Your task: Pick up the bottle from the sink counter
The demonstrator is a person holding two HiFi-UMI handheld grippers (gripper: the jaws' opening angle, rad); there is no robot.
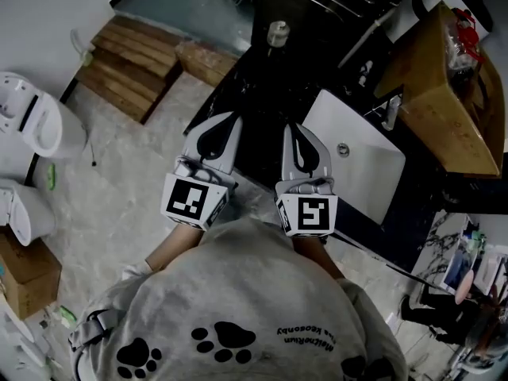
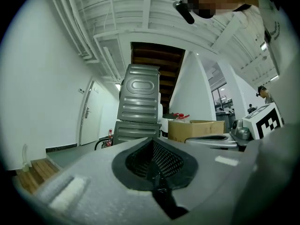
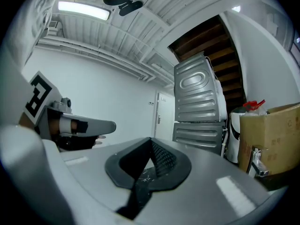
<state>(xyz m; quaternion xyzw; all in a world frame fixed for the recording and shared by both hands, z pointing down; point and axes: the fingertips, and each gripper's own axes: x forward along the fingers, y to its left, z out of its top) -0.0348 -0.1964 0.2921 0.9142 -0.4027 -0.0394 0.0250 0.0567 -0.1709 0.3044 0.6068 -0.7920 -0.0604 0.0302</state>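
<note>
Pale tiled floor with a dark sink counter point(image 1: 262, 94) running off to the far side, that's the head view. A white basin point(image 1: 357, 161) is sunk into it on the right, with a faucet point(image 1: 390, 111) at its far edge. The bottle point(image 1: 277, 34) stands upright at the far end of the counter, well apart from both grippers. The person in a grey sweatshirt point(image 1: 238, 308) holds the left gripper point(image 1: 230, 119) and right gripper point(image 1: 292, 127) side by side, level, over the counter's near edge. Both sets of jaws are clenched shut. Wooden steps point(image 1: 127, 62) sit far left and a toilet point(image 1: 36, 125) is over on the left.

Left gripper view: the left gripper point(image 2: 152, 142) has its jaws pressed together, gripping nothing. Past them you get two stacked grey appliances point(image 2: 138, 104), a cardboard box point(image 2: 194, 129) to their right, and a door point(image 2: 88, 121) on the left.

Right gripper view: the right gripper point(image 3: 151, 140) is closed tight as well, also empty. The same grey stack point(image 3: 197, 102) is ahead, and the box point(image 3: 274, 135) is on the right. Can't pick out the bottle in either gripper view.
</note>
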